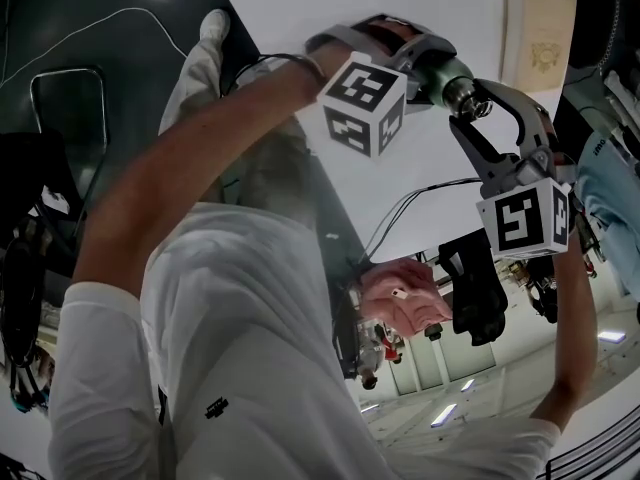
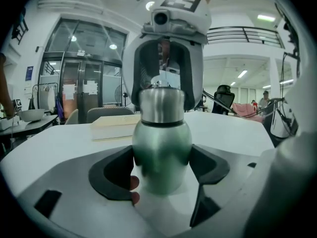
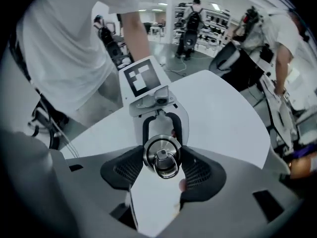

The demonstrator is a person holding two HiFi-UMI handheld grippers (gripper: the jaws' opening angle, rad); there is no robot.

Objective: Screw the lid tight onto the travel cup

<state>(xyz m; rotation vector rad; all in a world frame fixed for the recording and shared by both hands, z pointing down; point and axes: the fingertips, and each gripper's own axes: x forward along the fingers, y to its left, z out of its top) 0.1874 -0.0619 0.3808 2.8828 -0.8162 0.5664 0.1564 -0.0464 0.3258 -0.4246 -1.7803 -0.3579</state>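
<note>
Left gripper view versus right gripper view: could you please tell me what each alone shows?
Only the left gripper view: the travel cup, its green body clamped by the left gripper, and a cream box behind. Only the right gripper view: the carry ring atop the lid, from above. Both: that steel lid, the right gripper gripping it, the white table.

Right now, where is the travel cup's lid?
The lid sits on the green travel cup, at the centre of the right gripper view, clamped between the pads of the right gripper; the left gripper grips the cup's body below.
</note>
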